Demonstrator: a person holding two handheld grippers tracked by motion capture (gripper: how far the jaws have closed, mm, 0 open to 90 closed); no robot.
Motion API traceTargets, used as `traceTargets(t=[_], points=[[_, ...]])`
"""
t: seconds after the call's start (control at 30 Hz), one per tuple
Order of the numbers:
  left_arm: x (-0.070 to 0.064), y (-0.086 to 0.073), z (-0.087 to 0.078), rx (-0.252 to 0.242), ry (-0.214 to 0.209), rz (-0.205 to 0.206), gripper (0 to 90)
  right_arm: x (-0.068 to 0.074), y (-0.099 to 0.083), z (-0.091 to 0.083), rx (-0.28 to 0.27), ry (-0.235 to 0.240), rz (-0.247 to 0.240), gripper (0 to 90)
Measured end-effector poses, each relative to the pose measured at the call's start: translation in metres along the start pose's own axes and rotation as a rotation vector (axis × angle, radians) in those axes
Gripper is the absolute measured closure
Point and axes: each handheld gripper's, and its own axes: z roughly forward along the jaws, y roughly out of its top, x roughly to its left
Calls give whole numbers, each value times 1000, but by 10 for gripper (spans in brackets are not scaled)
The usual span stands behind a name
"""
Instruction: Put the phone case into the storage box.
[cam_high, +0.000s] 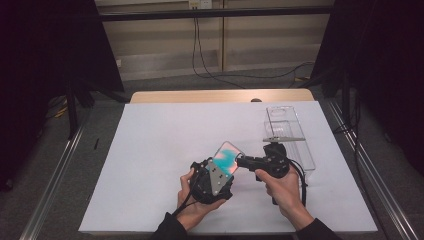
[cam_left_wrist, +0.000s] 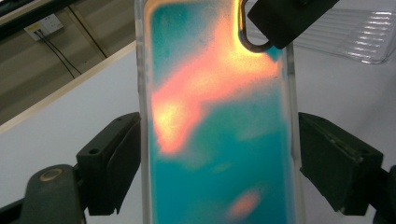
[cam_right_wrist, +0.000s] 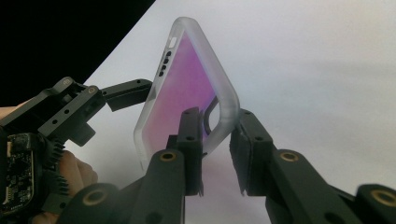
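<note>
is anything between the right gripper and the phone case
Nothing visible. The right gripper already has its jaws on either side of the phone case's corner by the camera cutout, while the left gripper grips the case's long edges above the table.

In the left gripper view, the phone case was cut off by the top and bottom edges, and its lower end was blurred. In the high view, much of it was hidden behind the left gripper. Whether the right gripper actually pinched its corner could not be told.
</note>
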Motion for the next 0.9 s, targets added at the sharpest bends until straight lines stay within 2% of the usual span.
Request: traceTargets(t=[0.2,0.3,0.33,0.37,0.5,0.57,0.63,0.67,0.8,0.83,0.9], points=[[0,0,1,4,-3,-4,171,-2,0,1,3,5,25,745],[1,-1,1,-5,2,-10,170,-3,-1,0,-13,21,38,770],[1,-1,0,-16,4,-15,169,-3,0,-2,-26,44,50,784],[1,-1,-1,-23,7,-20,169,-3,0,-2,-26,44,50,784],[4,-1,0,-30,-2,-46,162,0,0,-6,-51,98,57,815],[5,-1,1,-30,-7,-59,158,3,0,-6,-65,93,40,818],[8,-1,1,-33,-38,-76,153,5,0,-6,-73,95,29,826],[9,-1,1,-38,-38,-86,114,5,1,-7,-76,90,11,827],[15,-2,0,-54,-55,-120,62,5,1,-9,-90,55,-14,827],[16,-2,-1,-56,-59,-130,42,2,2,-10,-94,38,-35,828],[19,-2,-1,-68,-76,-149,41,1,2,-11,-101,28,-36,828]])
